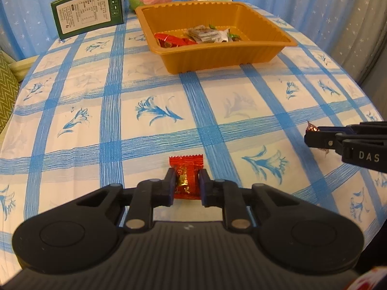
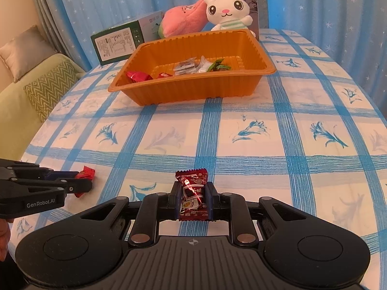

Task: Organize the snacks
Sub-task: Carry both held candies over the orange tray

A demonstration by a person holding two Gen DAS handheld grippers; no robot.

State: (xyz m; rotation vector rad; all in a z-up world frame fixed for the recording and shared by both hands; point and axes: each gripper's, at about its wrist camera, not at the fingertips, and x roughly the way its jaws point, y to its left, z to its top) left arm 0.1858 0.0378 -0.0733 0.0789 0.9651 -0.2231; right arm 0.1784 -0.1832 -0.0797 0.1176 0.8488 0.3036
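Left gripper clenched on a bright red candy sachet, pads pressed to both long sides. Sachet flat and glossy, crimped zigzag seam at its far end, gold print down the middle, poking forward past the fingertips. Low over the tablecloth near the table's near edge; contact with the cloth cannot be told.

Right gripper clenched on a dark maroon candy sachet, pinched across its width. Shiny foil, white and red print, serrated seams at both ends, far seam standing clear of the fingertips. Held over the near edge of the table too, to the right of the red one and well apart from it.

Amber plastic tray toward the far side of the table, rectangular, ribbed walls, flared rim. Inside it: red-wrapped sweets at the left end, a small heap of grey-brown printed packets in the middle, a white wrapper and green-tipped wrappers toward the right end. Much of the tray floor bare.

Behind the tray near the far edge: a green carton lying on its side at the left, a pink plush toy, a white rabbit plush.
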